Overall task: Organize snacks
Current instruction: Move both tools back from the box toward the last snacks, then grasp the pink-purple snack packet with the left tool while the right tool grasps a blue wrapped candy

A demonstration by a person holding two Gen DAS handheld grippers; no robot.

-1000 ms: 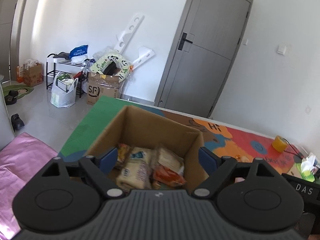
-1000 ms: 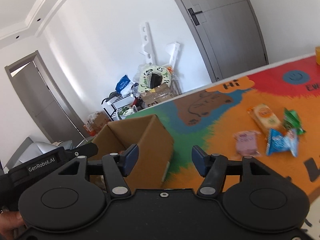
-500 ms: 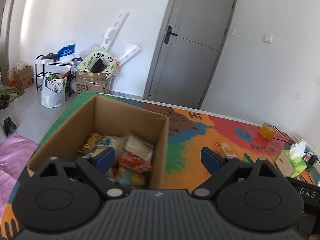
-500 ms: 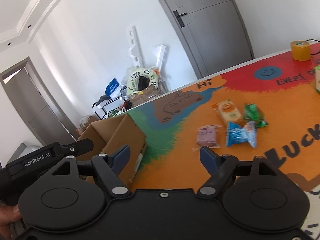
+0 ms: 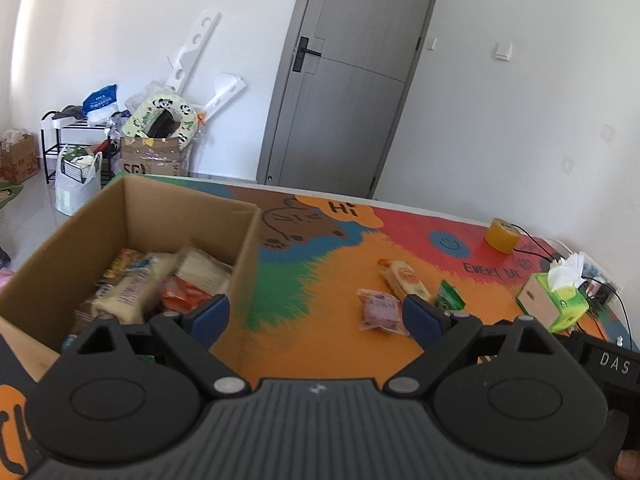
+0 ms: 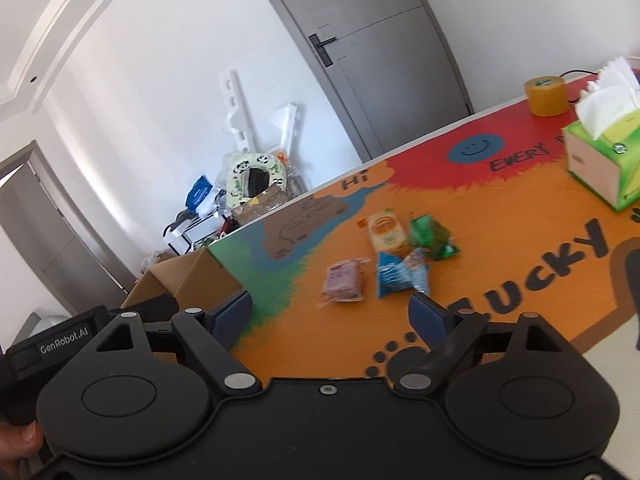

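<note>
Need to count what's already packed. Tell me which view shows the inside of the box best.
The left wrist view: it looks down into the open box, showing packets piled inside. The right wrist view shows only the box's outer corner and rim, none of its contents.

I am in a lived-in home, in a plain white-walled room with a grey door [image 5: 352, 80]. My counter [image 5: 320, 280] wears a bright cartoon mat that says "Hi". Against the wall sit a black rack [image 5: 60, 136], a plastic shopping bag [image 5: 76, 184], a delivery carton [image 5: 152, 158] with a panda-print seat on top, and loose white boards. A tissue box [image 6: 604, 164] stands on the counter.
</note>
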